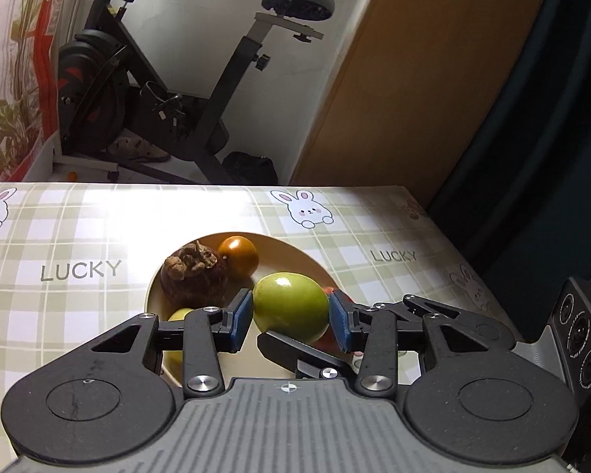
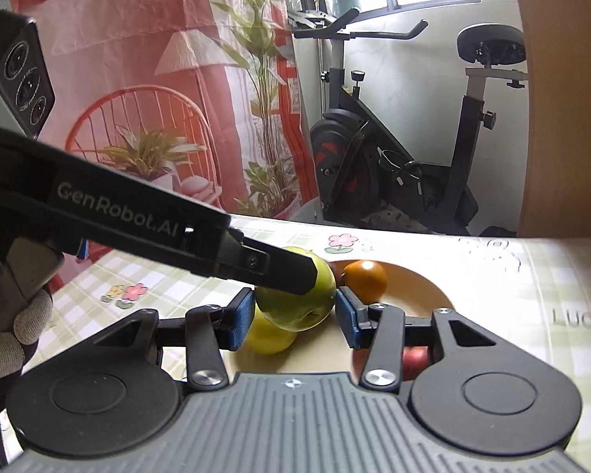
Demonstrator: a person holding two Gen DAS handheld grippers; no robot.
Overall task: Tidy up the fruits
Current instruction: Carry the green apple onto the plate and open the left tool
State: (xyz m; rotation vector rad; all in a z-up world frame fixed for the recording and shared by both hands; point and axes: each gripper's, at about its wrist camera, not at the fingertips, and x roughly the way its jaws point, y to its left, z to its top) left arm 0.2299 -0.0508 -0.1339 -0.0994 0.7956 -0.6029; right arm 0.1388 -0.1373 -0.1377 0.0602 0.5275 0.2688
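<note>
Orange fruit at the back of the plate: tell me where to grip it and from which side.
Grip the orange fruit across its round middle, coming down from above. The brown fruit crowds one side and the green fruit sits in front, while its top is clear. Both claws, left and right, now flank the green fruit.

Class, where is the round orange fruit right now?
In the left wrist view, the round orange fruit sits at the far side of the tan plate, right of the brown mangosteen.

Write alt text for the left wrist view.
The left gripper grips a green fruit over a round plate holding a brown mangosteen and an orange fruit, on a checked tablecloth; an exercise bike stands behind.
</note>
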